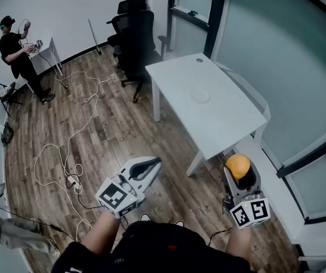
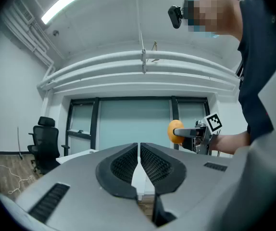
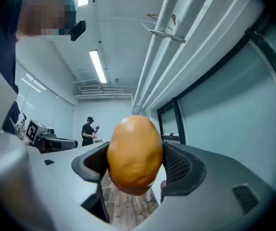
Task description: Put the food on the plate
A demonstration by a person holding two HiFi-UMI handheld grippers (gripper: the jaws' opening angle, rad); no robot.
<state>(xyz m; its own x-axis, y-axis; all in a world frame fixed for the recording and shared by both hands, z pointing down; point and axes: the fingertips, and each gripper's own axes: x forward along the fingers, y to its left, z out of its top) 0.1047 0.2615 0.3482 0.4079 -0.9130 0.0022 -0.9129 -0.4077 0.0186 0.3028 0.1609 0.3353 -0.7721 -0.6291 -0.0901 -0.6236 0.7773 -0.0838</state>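
An orange, egg-shaped piece of food (image 1: pixel 238 165) sits between the jaws of my right gripper (image 1: pixel 240 174), which is shut on it. In the right gripper view the food (image 3: pixel 134 155) fills the gap between both pads. My left gripper (image 1: pixel 153 164) is held low to the left of it, its jaws shut together with nothing in them (image 2: pixel 139 150). From the left gripper view I see the right gripper (image 2: pixel 195 133) holding the food (image 2: pixel 175 131). A faint white plate (image 1: pixel 200 95) lies on the white table (image 1: pixel 231 124) ahead of both grippers.
Black office chairs (image 1: pixel 133 36) stand behind the table's far end. White cables (image 1: pixel 66 152) trail over the wooden floor at left. A person (image 1: pixel 14 50) stands far back left by a small table. A glass wall and a ledge (image 1: pixel 276 181) run along the right.
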